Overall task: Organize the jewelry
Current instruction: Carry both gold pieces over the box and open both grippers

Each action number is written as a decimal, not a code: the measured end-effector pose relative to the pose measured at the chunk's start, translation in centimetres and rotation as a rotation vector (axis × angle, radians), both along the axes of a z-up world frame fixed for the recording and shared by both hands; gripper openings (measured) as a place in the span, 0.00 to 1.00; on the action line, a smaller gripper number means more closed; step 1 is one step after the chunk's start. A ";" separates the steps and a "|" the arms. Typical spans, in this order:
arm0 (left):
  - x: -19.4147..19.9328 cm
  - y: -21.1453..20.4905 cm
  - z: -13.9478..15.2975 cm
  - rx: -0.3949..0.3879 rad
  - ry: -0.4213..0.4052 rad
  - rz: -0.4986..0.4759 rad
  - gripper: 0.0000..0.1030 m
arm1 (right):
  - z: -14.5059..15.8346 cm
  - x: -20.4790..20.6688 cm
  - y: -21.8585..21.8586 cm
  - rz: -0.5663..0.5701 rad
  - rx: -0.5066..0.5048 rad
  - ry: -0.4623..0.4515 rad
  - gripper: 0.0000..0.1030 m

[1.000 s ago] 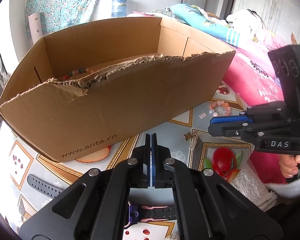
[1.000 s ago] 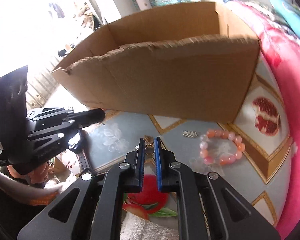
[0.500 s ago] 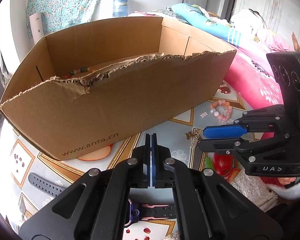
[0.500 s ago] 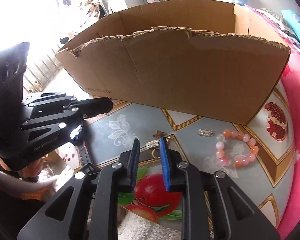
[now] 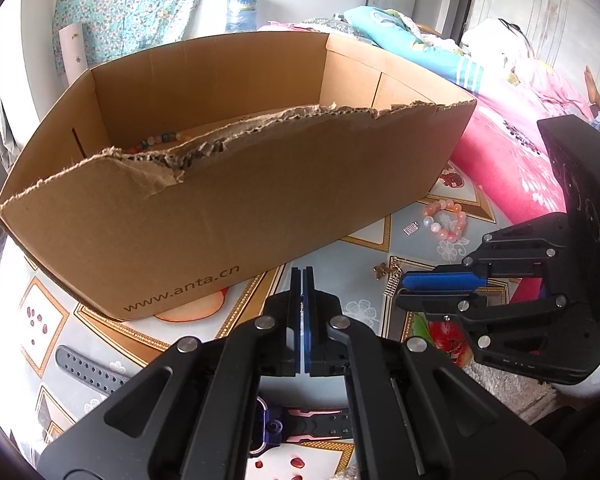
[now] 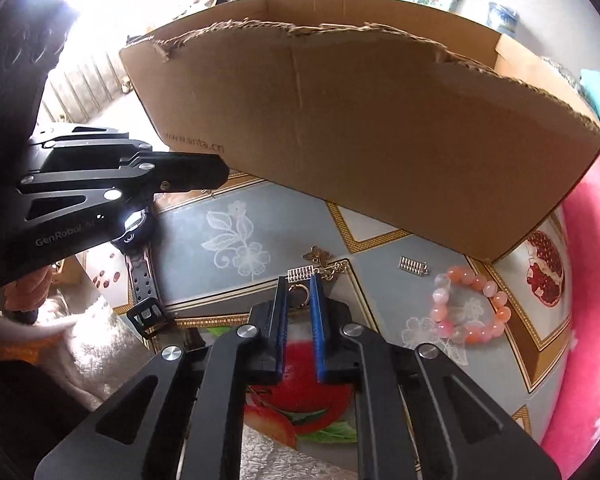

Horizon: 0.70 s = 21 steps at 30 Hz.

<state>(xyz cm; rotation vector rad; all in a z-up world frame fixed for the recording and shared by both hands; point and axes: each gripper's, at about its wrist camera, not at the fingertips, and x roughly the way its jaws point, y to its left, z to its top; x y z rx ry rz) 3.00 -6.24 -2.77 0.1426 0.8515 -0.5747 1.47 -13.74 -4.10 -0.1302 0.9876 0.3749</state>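
Left gripper [image 5: 302, 280]: lower centre of my left view, pads pressed flat together with nothing between them, hovering over the tablecloth just in front of the box.
Right gripper [image 6: 298, 292]: lower centre of my right view, jaws parted with a gap between the blue pads, released, gripping nothing. A small gold ring shows in the gap at the tips.
Gold chain piece [image 6: 318, 266]: lies on the cloth just ahead of the right gripper's tips, centre of the right view; flower charm at its far end, small silver bar at its near end. I cannot tell whether the pads touch it.
Pink bead bracelet [image 6: 470, 306]: flat on the cloth, right of centre in the right view, well clear of both grippers.
Silver clasp [image 6: 413, 267]: small ridged piece just left of the bracelet, close under the box wall.
Cardboard box [image 5: 236, 200]: fills the upper middle of both views, near wall torn ragged along the top, printed www.anta.cn.
Beaded strand [image 5: 158, 140]: already inside the box, on its floor by the far left corner.
Watch [image 6: 140, 248]: black strap on the cloth, left of centre in the right view, below the left gripper.
Tablecloth [image 5: 348, 256]: grey with fruit pictures and gold borders.
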 end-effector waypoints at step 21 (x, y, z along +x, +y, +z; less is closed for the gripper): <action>-1.4 2.3 11.6 -0.221 -0.210 -0.091 0.00 | 14.6 -0.4 -4.7 0.009 0.202 -0.297 0.11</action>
